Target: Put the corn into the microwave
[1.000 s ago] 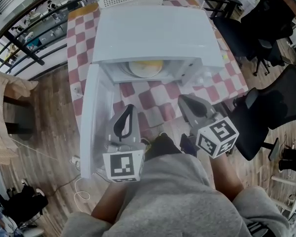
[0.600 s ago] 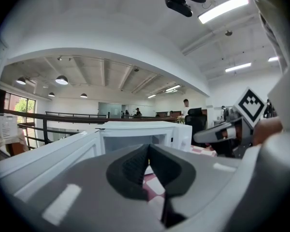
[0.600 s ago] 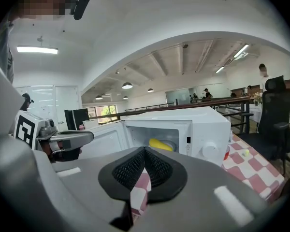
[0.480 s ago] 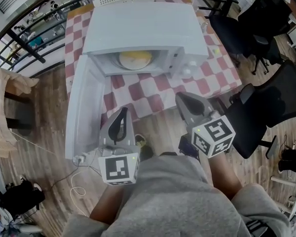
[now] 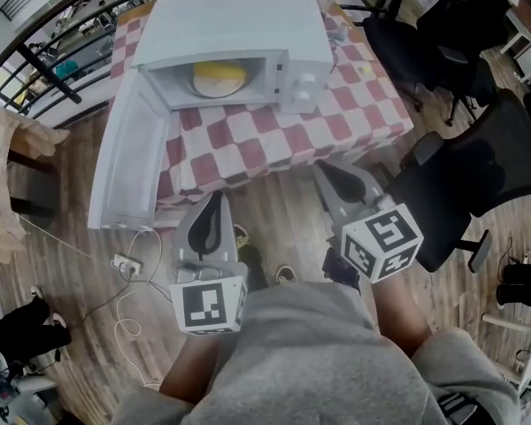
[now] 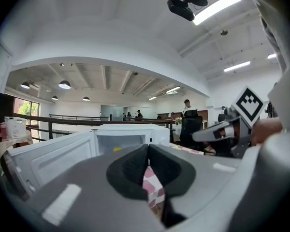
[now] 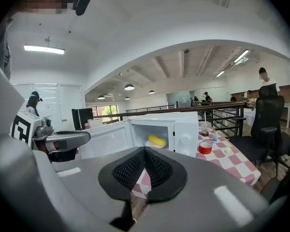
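Corn [image 5: 219, 78] already inside the microwave [image 5: 248, 25], lying with its long axis across the opening. Door [image 5: 128, 162] swung wide open on the left side. Well back from the checked table [image 5: 336, 122], out over the floor [image 5: 283, 224]: left gripper [image 5: 214, 204] and right gripper [image 5: 332, 175], both pinched together on nothing. Nearer the door's free edge: the left gripper. Probably what remains: pushing that door shut.

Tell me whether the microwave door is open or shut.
Open: the microwave door stands swung out leftward, and the yellow corn shows inside the microwave.
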Demonstrator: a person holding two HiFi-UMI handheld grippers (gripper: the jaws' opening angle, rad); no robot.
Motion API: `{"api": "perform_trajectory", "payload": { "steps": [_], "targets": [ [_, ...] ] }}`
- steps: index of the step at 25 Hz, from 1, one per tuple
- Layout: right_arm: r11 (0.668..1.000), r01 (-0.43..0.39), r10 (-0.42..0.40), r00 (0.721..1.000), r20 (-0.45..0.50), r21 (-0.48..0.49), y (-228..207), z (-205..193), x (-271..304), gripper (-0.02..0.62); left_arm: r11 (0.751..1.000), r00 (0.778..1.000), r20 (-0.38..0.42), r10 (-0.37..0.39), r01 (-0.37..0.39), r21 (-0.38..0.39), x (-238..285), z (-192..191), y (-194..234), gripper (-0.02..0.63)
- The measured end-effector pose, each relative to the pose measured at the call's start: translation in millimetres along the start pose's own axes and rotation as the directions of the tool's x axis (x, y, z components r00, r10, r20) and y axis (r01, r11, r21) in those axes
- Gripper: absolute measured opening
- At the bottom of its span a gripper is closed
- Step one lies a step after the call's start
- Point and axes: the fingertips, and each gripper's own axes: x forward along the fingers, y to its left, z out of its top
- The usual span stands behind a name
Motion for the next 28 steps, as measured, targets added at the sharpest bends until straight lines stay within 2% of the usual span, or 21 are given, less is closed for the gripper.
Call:
{"api": "perform_trajectory", "payload": {
  "steps": [11,20,28],
  "targets": [
    [0.998,-0.045,0.046,0.999,0.028,-0.031,19.4,-15.4,-74.1,-0.002,0.999,0.999,-0.001,0.045,-0.045,0.007,-73.8,-2.2,-52.5,0.011],
    [0.999,-0.031,0.031,0.999,0.044,-0.01,12.4,-15.8,-96.3,-0.002,0.999,1.0,0.015,0.027,-0.027,0.018,-79.5,4.8,-71.2,0.011],
    [0.999,-0.036,0.036,0.999,0.04,-0.003,14.8,-14.5,-93.0,-0.002,0.999,0.999,0.023,0.03,-0.03,0.023,-78.9,13.4,-66.5,0.011]
  ]
}}
